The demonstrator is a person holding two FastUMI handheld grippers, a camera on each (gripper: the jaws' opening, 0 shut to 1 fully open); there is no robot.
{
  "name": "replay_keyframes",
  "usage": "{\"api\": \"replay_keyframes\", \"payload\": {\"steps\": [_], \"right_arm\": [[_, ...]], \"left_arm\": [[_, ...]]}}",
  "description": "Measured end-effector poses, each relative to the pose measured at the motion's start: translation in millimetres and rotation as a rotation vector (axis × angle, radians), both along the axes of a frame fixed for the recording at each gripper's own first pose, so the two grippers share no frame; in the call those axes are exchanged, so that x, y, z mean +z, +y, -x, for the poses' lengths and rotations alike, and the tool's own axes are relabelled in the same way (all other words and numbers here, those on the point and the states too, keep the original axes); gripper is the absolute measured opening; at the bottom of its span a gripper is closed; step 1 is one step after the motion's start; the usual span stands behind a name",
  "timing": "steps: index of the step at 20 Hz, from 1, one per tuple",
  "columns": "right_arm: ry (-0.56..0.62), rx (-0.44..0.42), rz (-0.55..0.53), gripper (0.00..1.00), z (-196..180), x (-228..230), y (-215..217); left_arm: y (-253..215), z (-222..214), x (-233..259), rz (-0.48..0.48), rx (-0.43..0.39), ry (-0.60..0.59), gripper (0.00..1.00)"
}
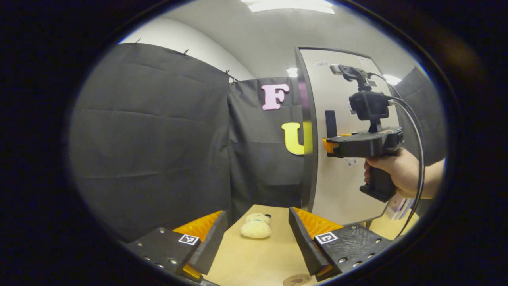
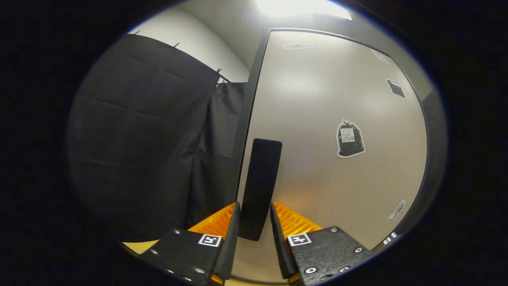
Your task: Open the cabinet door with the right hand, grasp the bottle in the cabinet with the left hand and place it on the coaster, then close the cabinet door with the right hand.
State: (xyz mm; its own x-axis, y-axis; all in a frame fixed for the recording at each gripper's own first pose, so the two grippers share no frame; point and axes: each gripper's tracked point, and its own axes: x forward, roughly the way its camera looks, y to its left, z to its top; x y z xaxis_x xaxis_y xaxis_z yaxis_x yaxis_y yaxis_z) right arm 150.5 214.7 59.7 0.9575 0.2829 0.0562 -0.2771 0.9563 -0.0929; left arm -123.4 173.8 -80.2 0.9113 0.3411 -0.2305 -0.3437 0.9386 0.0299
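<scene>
The white cabinet door [image 1: 349, 99] stands upright on the right, with a black vertical handle [image 1: 330, 123]. A hand holds my right gripper [image 1: 326, 146] with its tip at that handle. In the right gripper view, my right gripper [image 2: 254, 204] has one finger on each side of the handle [image 2: 260, 178], and both press on its lower part. My left gripper [image 1: 258, 211] hovers open over the table with nothing between its fingers. A round brown coaster [image 1: 297, 280] lies on the table just below it. The door [image 2: 337, 119] hides the cabinet's inside.
A cream plush toy [image 1: 256, 227] lies on the wooden table [image 1: 258, 258] ahead of the left gripper, left of the cabinet's base. Black cloth walls stand behind and to the left. A cable [image 1: 416, 135] loops from the right gripper past the hand.
</scene>
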Motion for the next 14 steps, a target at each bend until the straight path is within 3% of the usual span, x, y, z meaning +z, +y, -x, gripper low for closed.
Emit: {"api": "replay_keyframes", "payload": {"steps": [2, 6, 14], "right_arm": [[0.026, 0.004, -0.013, 0.36, 1.3, 0.0, -0.6], [0.053, 0.05, -0.01, 0.25, 2.6, -2.3, 0.4], [0.079, 0.113, -0.005, 0.22, 20.8, -3.1, -1.3]], "left_arm": [[0.9, -1.8, -4.5, 0.003, -0.007, 0.007, 0.89], [-0.7, -6.0, -6.2, -0.002, -0.026, 0.013, 0.89], [-7.2, -13.4, -12.2, 0.018, -0.116, 0.006, 0.9]]}}
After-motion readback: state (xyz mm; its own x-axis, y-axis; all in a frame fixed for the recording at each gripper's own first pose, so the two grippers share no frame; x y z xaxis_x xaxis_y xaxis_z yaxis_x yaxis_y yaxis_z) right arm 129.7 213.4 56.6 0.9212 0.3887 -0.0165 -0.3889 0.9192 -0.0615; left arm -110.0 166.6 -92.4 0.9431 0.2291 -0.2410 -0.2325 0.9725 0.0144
